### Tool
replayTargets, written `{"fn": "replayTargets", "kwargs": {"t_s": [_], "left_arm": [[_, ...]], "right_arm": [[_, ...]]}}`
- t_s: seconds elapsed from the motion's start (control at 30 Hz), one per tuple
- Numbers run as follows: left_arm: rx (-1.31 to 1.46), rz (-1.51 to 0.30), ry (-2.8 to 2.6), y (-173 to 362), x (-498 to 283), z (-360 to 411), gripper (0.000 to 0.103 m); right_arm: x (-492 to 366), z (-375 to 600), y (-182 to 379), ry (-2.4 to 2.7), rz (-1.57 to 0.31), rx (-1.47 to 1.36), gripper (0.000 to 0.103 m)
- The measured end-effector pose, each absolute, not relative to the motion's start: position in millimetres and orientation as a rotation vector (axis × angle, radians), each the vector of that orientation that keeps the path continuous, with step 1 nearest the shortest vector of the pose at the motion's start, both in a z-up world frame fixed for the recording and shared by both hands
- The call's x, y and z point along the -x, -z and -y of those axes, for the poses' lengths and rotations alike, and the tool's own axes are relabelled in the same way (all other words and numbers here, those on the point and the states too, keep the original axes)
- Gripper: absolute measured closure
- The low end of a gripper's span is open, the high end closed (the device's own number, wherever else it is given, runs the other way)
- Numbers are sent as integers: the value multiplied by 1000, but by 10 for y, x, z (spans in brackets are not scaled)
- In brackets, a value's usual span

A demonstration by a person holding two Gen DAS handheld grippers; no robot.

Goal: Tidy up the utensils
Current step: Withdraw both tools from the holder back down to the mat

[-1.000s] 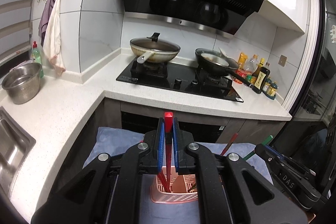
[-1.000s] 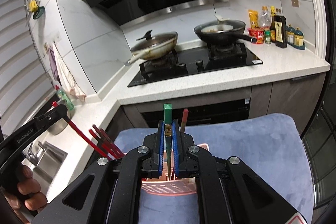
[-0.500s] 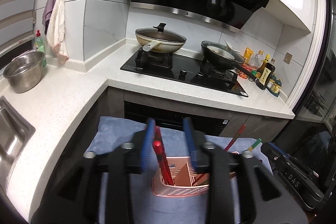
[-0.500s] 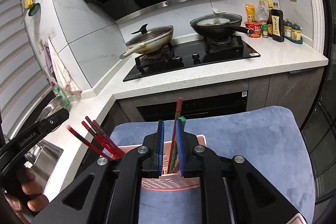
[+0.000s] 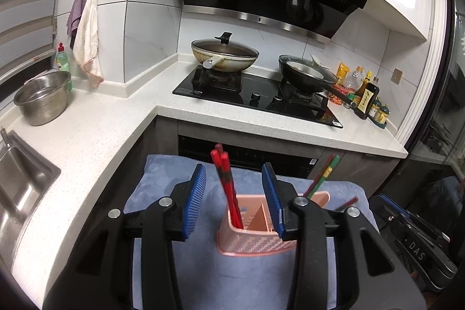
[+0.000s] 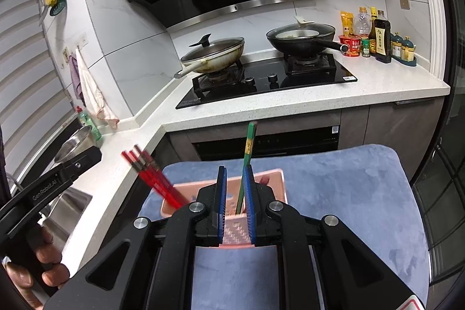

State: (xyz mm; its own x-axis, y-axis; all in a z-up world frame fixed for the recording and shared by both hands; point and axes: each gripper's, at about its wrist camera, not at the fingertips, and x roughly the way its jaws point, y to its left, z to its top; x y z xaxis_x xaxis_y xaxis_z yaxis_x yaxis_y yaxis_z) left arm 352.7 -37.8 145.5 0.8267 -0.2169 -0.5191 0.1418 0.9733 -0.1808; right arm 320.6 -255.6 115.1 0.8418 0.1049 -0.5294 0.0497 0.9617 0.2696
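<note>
The left claw (image 5: pixel 234 193) stands apart now: its jaws have just been opening, and the red chopsticks (image 5: pixel 226 182) it was clamping a second ago stand free between the blue pads, touching neither. They lean in the left compartment of the pink holder (image 5: pixel 252 240), tips up, beside the others of their colour. The left claw is also farther back from the holder than it was a second ago.

The right claw (image 6: pixel 234 193) has let go too. Its jaws have just been opening a little, and the green chopstick (image 6: pixel 247 164) that was pinched between them now stands in the right end of the holder, running up close along the right pad; whether it touches that pad I cannot tell. A small gap shows between the pads, with the holder's front wall visible through it.

The holder sits on the blue cloth (image 6: pixel 348 193), which lies in front of the desk (image 5: pixel 87 135) with the stove.

So both pieces look delivered, sorted by colour: red at the holder's left, green at its right. In my judgement, this placing step is finished and both claws are free to pull clear. A clumsy withdrawal could catch a leaning stick.
</note>
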Motion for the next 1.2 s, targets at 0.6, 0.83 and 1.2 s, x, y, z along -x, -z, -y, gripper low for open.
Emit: {"fn": "replayTargets", "kwargs": {"t_s": [0.6, 0.83, 1.2], "left_arm": [[106, -636, 182, -1109, -2678, 244, 65], [96, -721, 182, -717, -2329, 161, 62], [62, -886, 167, 24, -1796, 83, 58]], "right_arm": [[-2266, 2294, -778, -58, -656, -233, 89], [-1828, 2116, -359, -71, -748, -187, 89], [-1194, 1911, 422, -98, -939, -180, 89]]}}
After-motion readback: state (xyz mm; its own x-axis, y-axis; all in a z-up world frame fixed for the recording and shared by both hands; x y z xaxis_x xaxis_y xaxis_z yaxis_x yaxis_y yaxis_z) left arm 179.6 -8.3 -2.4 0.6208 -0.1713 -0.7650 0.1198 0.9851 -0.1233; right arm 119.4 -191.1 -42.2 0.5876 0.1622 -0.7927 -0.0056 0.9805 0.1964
